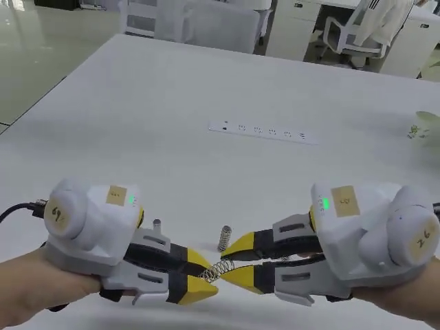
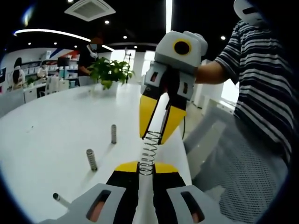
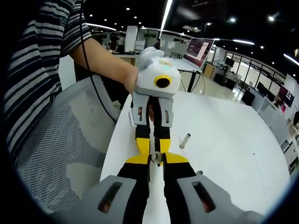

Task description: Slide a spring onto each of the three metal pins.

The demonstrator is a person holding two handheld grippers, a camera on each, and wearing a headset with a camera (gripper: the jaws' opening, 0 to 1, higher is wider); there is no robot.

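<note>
A small metal spring (image 1: 216, 269) is stretched in the air between my two grippers, just above the white table (image 1: 206, 89). My left gripper (image 1: 205, 276) is shut on one end of it (image 2: 146, 165). Facing it, my right gripper (image 1: 228, 265) is shut on the other end (image 3: 156, 157). Behind the jaws a pin with a spring on it (image 1: 225, 238) stands upright. A bare pin (image 1: 157, 224) stands to its left. The left gripper view has the sprung pin (image 2: 91, 159), the bare pin (image 2: 113, 134) and a third pin (image 2: 56, 197) at lower left.
A white power strip (image 1: 261, 131) lies mid-table, beyond the pins. A small green and white object (image 1: 421, 128) sits at the right edge. Office chairs (image 1: 354, 31) stand past the far edge, a potted plant (image 2: 110, 72) on the table, and a mesh chair (image 3: 60, 154) at the near edge.
</note>
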